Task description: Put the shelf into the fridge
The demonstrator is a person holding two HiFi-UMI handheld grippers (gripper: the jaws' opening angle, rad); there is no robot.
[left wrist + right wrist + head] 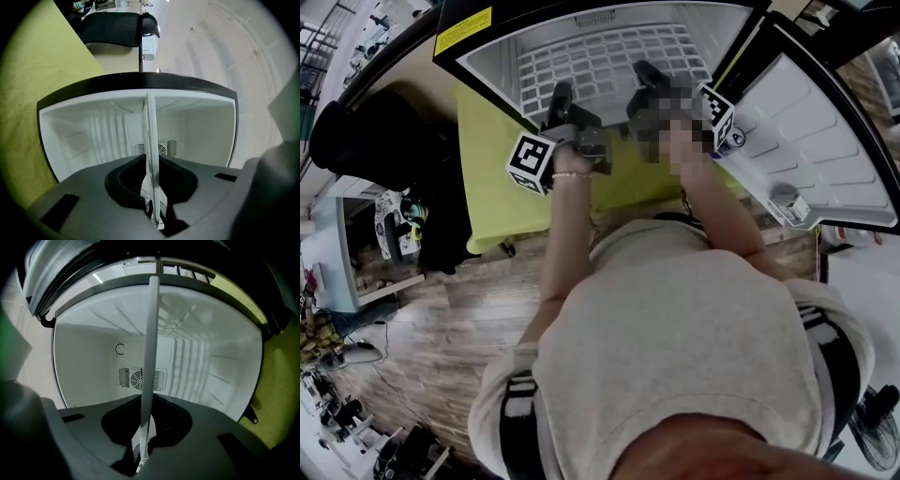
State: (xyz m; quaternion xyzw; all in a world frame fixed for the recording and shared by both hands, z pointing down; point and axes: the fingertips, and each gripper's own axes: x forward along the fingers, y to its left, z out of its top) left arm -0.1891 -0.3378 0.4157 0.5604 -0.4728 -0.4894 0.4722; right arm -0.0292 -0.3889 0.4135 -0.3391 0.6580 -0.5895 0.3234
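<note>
Head view: shelf point(602, 58) edge inside fridge point(485, 67)

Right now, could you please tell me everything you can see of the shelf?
The shelf is a white, plastic-looking grid of slots with a solid rim. It lies level inside the open fridge, reaching toward the back wall. Its near edge sits between the jaws of the left gripper and right gripper, with slight gaps beside it.

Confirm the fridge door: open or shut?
Open. The door stands swung out to the right, and both gripper views look straight into the white fridge.
</note>
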